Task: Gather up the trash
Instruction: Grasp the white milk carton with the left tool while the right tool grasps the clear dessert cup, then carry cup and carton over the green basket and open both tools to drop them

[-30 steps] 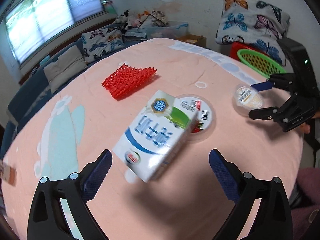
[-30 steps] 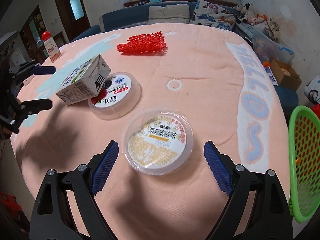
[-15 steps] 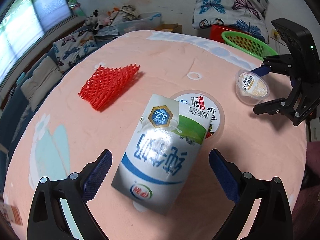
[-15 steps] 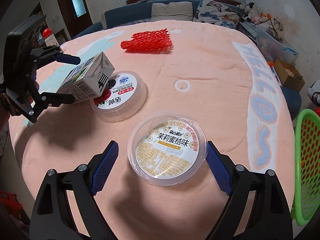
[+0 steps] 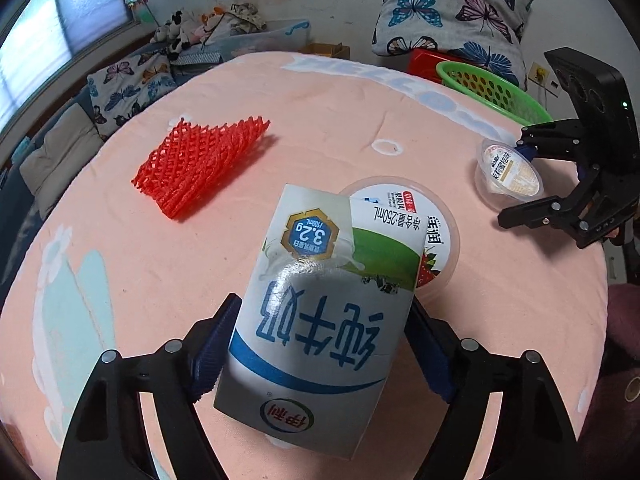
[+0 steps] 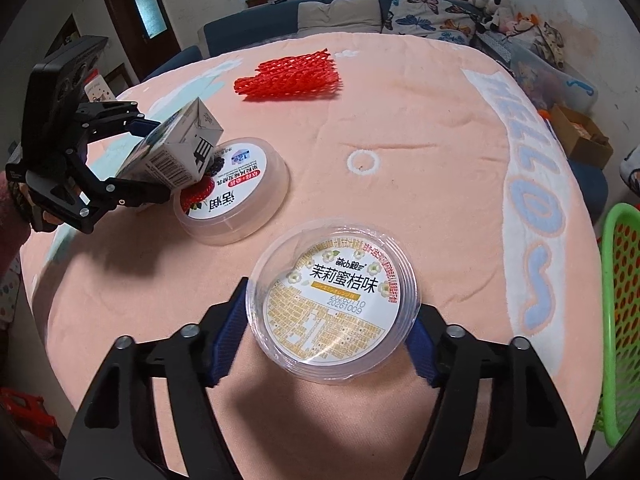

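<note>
Both jaws just closed: left gripper [image 5: 320,348] clamps milk carton [image 5: 320,320], right gripper [image 6: 324,336] apparently pinches tub [image 6: 334,300].

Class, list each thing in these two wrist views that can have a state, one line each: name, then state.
Milk carton: lying tilted, far end propped on the strawberry cup, pads touching both sides.
Strawberry cup: lidded, flat on the table.
Citrus cup: lidded, pads at both sides.
Red foam net: lying loose, untouched.
Green basket: beyond the table edge, contents hidden.
Left gripper: jaws just closing onto the carton.
Right gripper: jaws just closing onto the citrus cup.
</note>
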### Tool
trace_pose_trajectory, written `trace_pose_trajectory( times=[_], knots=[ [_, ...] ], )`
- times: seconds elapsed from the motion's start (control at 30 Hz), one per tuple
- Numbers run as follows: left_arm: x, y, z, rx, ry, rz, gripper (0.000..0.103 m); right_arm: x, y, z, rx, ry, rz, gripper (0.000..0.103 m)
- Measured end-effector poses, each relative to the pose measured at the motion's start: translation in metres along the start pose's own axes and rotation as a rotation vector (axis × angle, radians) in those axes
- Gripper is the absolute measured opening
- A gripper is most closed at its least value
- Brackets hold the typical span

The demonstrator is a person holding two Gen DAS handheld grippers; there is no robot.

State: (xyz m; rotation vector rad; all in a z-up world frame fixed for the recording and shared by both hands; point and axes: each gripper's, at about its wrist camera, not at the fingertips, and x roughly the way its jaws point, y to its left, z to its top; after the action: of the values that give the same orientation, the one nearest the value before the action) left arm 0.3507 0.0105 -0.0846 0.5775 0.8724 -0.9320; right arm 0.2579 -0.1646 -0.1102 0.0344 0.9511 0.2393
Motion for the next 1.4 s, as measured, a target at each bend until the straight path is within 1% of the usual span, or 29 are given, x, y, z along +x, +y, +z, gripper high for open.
trace_pose_trajectory(
  times=[0.13,0.27,0.37,0.5,0.83,1.1,1.23,1.4],
  knots=[
    [-0.004,-0.004,-0.002,-0.022,-0.020,-0.001,0.073,-0.003,0.000,0.000,0.007,-0.012,0.006,0.064],
    [-0.011,-0.013,-0.003,-0.052,-0.037,0.019,0.072,-0.010,0.001,-0.001,0.004,-0.030,0.004,0.063],
    [-0.020,-0.020,-0.004,-0.107,-0.053,0.018,0.070,-0.015,0.000,-0.003,0.008,-0.041,0.006,0.063],
    [-0.030,-0.035,-0.004,-0.131,-0.065,0.044,0.068,-0.025,-0.001,-0.006,0.009,-0.058,0.009,0.063],
    [-0.044,-0.075,0.005,-0.203,-0.037,0.084,0.066,-0.051,-0.017,-0.018,0.029,-0.099,-0.001,0.063],
    [-0.050,-0.110,0.020,-0.233,-0.061,0.089,0.065,-0.074,-0.056,-0.029,0.089,-0.131,-0.044,0.063],
    [-0.047,-0.125,0.028,-0.249,-0.062,0.092,0.065,-0.087,-0.086,-0.036,0.123,-0.147,-0.083,0.063],
    [-0.043,-0.146,0.042,-0.252,-0.068,0.094,0.065,-0.103,-0.137,-0.046,0.173,-0.153,-0.159,0.064]
  ],
)
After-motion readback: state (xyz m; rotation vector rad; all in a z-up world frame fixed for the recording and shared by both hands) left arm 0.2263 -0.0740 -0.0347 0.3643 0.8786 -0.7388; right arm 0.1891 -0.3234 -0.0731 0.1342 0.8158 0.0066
